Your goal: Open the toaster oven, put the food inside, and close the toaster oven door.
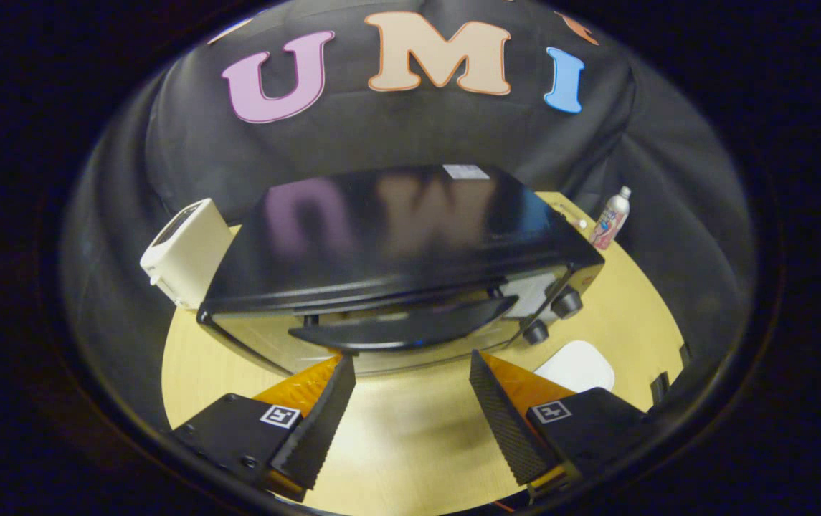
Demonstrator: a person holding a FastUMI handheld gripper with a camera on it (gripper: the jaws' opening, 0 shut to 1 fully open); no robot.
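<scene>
- Toaster oven (396,244) — black, glossy on top — sits on the pale wooden table (410,437), just beyond the fingertips and seen from above and in front; its door is closed.
- Door handle (403,328), a long dark bar, runs across the upper front of the door, right ahead of the gap between the fingers and slightly above their tips.
- Gripper (412,367) is spread wide, clasping nothing; bare tabletop shows between the two fingers, and neither finger touches the oven.
- Two round knobs (552,315) stand on the control panel at the handle's right end, close to the tip of the right-hand finger.
- White plate-like object (576,364) lies on the table in front of the oven's right corner, partly hidden behind the right-hand finger; what it holds, if anything, I cannot tell.
- White boxy appliance (184,252) stands on the table just beside the oven's left side, tilted in the lens.
- Small bottle (611,217) with a pinkish label and white cap stands upright near the oven's far right corner, by the table's edge.
- Small pale sticker (465,171) lies at the back of the oven's top.
- Black cloth hangs behind everything.
</scene>
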